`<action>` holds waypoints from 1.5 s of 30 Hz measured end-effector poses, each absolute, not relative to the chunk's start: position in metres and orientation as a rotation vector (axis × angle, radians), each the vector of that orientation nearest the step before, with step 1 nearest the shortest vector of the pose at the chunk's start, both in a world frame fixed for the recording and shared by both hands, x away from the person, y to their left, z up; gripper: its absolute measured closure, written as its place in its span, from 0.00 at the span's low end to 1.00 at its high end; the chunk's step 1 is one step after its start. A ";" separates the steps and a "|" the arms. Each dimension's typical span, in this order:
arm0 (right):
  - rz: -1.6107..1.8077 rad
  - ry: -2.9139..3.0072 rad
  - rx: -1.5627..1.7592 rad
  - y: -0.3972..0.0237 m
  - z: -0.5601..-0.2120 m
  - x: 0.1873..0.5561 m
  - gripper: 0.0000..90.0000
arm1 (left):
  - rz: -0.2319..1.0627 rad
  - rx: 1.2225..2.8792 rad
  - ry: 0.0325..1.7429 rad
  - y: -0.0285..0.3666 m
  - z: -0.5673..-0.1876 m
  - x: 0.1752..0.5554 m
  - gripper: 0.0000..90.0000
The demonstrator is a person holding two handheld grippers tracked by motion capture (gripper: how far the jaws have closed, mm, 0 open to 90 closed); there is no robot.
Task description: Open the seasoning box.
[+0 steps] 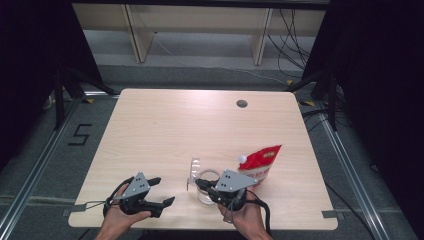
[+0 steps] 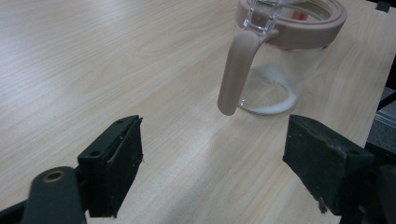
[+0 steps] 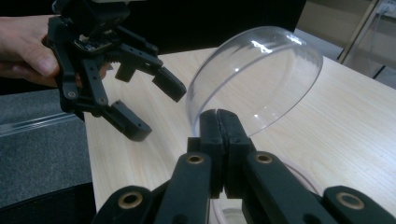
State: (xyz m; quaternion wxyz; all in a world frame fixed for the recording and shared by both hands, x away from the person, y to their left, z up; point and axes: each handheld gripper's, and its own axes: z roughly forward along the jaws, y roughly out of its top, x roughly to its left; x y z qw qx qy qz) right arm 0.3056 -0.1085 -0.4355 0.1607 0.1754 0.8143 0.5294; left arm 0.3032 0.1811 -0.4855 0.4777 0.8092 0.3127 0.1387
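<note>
The right gripper [image 1: 206, 186] is pinching the edge of a clear round lid [image 3: 256, 86], with its jaws pressed tight together on the thin rim, and it is holding the lid tipped up over the clear jar [image 1: 207, 187]. The jar is standing near the front edge of the desk [image 1: 165, 130], just in front of the right hand [image 1: 247, 220], and it has a pale pink rim and a long pink handle [image 2: 236, 70] hanging down its side. A little white powder is lying in the bottom of it. The left gripper [image 1: 164, 191] is sitting off to the left of the jar, apart from it, with its jaws spread wide and nothing between them. From the left gripper view, the jar is ahead and a bit to the right, and the handle is running up and down on the side facing the jaws. So the left gripper is the free one, and I think it could be reaching for that handle next. A red pouch [image 1: 262, 164] with a white cap is standing just behind the jar on the right. The desk is light wood. Around it the room is dark, with grey floor, cables and shelf legs at the back.
</note>
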 end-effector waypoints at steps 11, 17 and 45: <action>1.579 2.309 0.455 -0.126 -0.432 0.300 0.92 | 0.325 1.968 0.781 0.180 -0.492 0.306 0.18; 1.559 2.291 0.521 -0.166 -0.434 0.290 0.84 | 0.298 1.950 0.780 0.178 -0.494 0.306 0.17; 1.412 2.202 0.846 -0.304 -0.476 0.324 0.22 | 0.299 1.981 0.743 0.174 -0.497 0.307 0.17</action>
